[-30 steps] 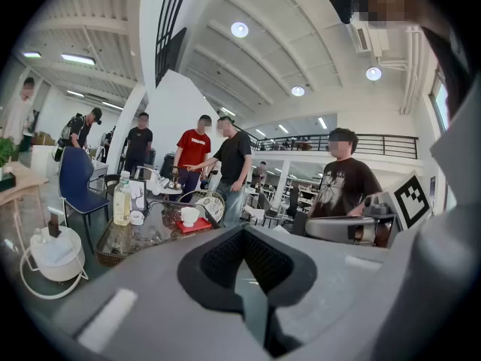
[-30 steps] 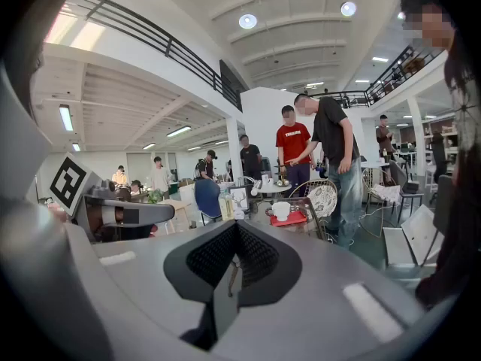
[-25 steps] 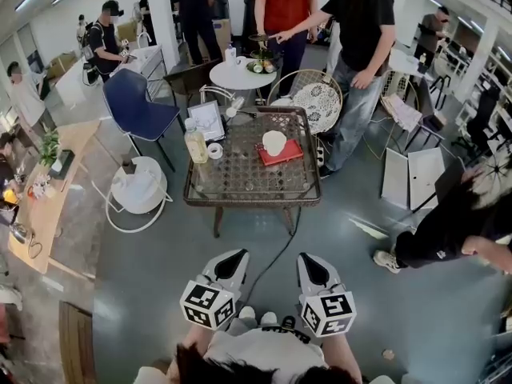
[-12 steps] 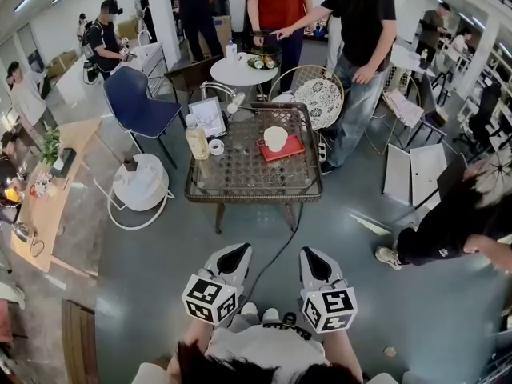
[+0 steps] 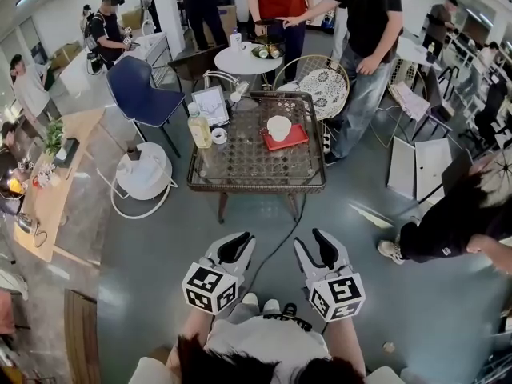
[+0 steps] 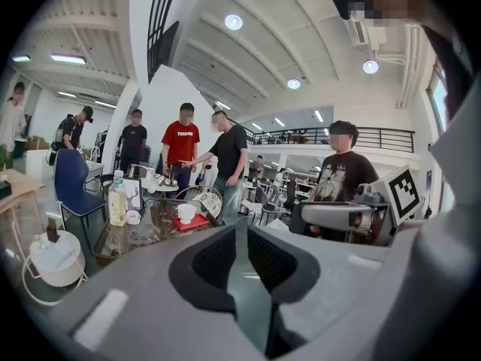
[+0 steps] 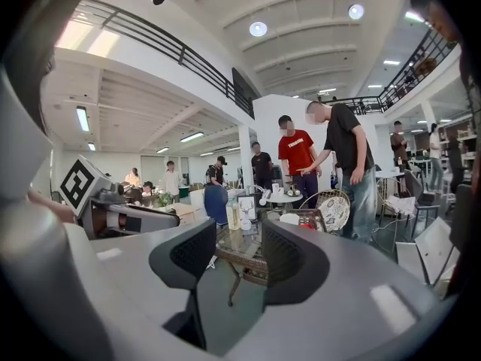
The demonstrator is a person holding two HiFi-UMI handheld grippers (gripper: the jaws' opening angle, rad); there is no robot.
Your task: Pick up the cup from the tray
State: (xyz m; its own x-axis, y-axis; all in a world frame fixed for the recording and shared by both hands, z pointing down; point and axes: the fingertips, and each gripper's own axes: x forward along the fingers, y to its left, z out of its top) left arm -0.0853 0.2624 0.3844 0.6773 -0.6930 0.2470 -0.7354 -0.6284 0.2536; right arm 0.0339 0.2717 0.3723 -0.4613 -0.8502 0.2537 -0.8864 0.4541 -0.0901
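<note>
Cup (image 5: 279, 126), small and distant, seemingly on red tray (image 5: 296, 138), left gripper (image 5: 237, 240) fingers together, right gripper (image 5: 314, 242) fingers just opened, empty

On the glass surface (image 5: 248, 170) stand a yellowish bottle (image 5: 199, 129), a framed picture (image 5: 213, 105) and what may be a tape roll (image 5: 219, 136); a blue chair (image 5: 138, 94) sits nearby.
</note>
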